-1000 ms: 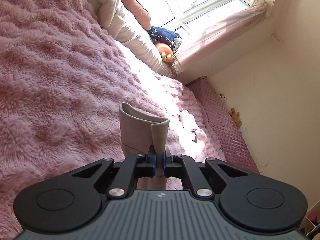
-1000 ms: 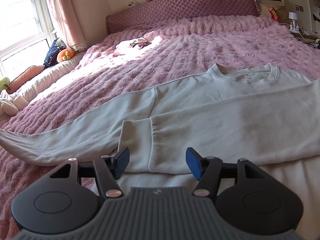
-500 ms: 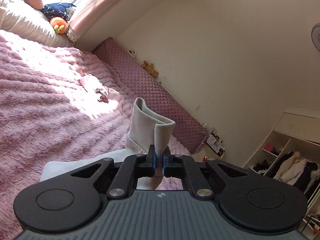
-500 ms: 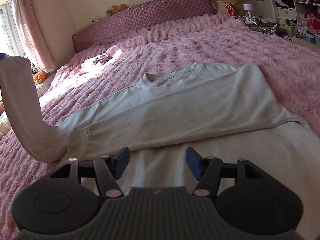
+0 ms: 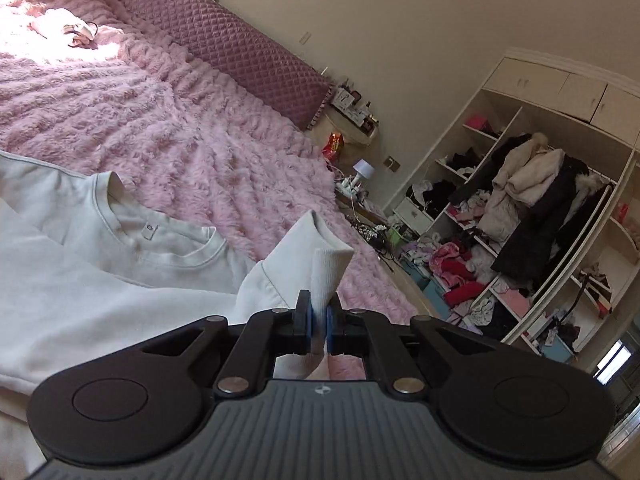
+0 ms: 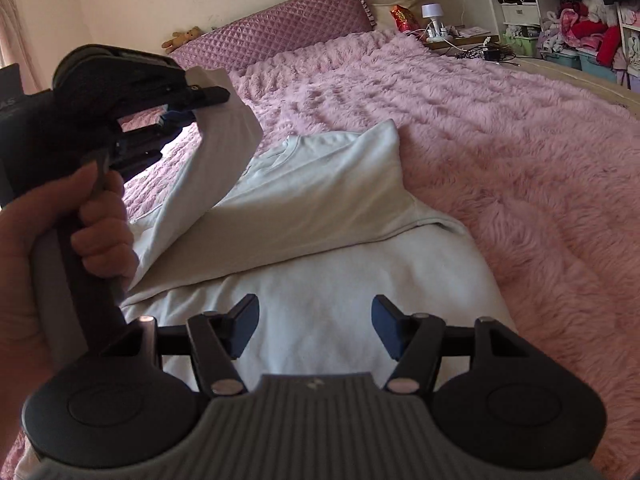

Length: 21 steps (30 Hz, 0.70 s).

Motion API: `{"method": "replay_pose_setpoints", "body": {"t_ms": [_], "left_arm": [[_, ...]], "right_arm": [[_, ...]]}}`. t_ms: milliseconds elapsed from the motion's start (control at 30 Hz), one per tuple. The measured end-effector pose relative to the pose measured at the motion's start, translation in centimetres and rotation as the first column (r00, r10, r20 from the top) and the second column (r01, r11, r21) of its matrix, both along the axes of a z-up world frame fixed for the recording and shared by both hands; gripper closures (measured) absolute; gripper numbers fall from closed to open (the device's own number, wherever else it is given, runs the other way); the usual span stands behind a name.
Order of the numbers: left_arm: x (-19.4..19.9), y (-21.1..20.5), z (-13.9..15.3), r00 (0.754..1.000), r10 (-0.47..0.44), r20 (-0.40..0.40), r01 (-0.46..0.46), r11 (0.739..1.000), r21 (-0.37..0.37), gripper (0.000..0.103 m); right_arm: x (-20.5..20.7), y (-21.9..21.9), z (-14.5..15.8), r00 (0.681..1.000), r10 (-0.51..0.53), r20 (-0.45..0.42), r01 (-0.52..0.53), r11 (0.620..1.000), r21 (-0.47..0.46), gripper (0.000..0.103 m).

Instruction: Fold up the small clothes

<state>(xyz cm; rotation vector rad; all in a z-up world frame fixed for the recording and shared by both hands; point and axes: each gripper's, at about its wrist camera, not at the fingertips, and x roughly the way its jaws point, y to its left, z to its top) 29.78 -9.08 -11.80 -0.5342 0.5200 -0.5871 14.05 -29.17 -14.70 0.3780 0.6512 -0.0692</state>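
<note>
Sweatshirt lies flat on the pink bed, collar toward the headboard, long axis running from there back to the hem. Left gripper pinches the cuff, sleeve lifted over the body; right gripper hangs with jaws apart above the hem. The cuff could slip (only its edge is held), dropping the sleeve crooked.

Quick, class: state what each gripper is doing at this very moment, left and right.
Left gripper: closed, holding the sleeve cuff of the white sweatshirt, lifted off the bed.
Right gripper: open, holding nothing, above the sweatshirt.
</note>
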Motion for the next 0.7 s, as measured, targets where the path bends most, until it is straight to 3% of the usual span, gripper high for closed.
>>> {"method": "replay_pose_setpoints", "body": {"t_ms": [100, 133, 167, 233, 333, 367, 400, 567, 633, 700], "left_arm": [[0.4, -3.9, -2.7, 0.997, -0.05, -0.053, 0.056, 0.991, 0.121, 0.095], [0.4, -4.9, -3.4, 0.995, -0.061, -0.084, 0.074, 0.985, 0.154, 0.09], [0.6, -5.4, -4.0, 0.991, -0.074, -0.109, 0.091, 0.982, 0.167, 0.081], [0.1, -5.9, -4.4, 0.985, -0.101, -0.137, 0.125, 0.977, 0.175, 0.08], [-1.4, -5.4, -2.6, 0.986, -0.127, -0.105, 0.144, 0.975, 0.172, 0.073], [-1.9, -4.8, -1.8, 0.987, -0.138, -0.087, 0.151, 0.974, 0.17, 0.059], [-2.6, -3.9, -0.8, 0.988, -0.142, -0.057, 0.15, 0.974, 0.17, 0.052], [-4.8, 3.3, 2.0, 0.997, -0.056, 0.053, 0.041, 0.967, 0.252, 0.045], [-5.5, 7.2, 2.4, 0.996, 0.017, 0.087, -0.043, 0.948, 0.315, 0.045], [-6.0, 11.2, 2.3, 0.988, 0.101, 0.115, -0.139, 0.913, 0.385, 0.041]], "right_arm": [[-0.6, -1.6, -0.5, 1.0, -0.025, -0.016, 0.025, 1.0, 0.008, 0.044], [-0.8, -2.1, -0.6, 0.999, -0.038, -0.021, 0.038, 0.999, 0.01, 0.044], [-1.0, -2.6, -0.7, 0.999, -0.045, -0.023, 0.046, 0.999, 0.01, 0.044], [-1.2, -3.4, -0.6, 0.998, -0.064, -0.018, 0.064, 0.998, 0.001, 0.044], [-0.7, -4.7, 0.0, 0.996, -0.091, 0.014, 0.092, 0.996, -0.02, 0.044], [-0.2, -5.2, 0.3, 0.995, -0.101, 0.027, 0.102, 0.995, -0.022, 0.044], [0.4, -5.7, 0.5, 0.994, -0.107, 0.039, 0.107, 0.994, -0.016, 0.044], [5.7, -7.3, 1.6, 0.993, -0.042, 0.111, 0.036, 0.998, 0.055, 0.044], [8.3, -7.5, 1.6, 0.991, 0.001, 0.133, -0.013, 0.996, 0.088, 0.044], [10.9, -7.4, 1.4, 0.99, 0.031, 0.137, -0.044, 0.995, 0.093, 0.044]]}}
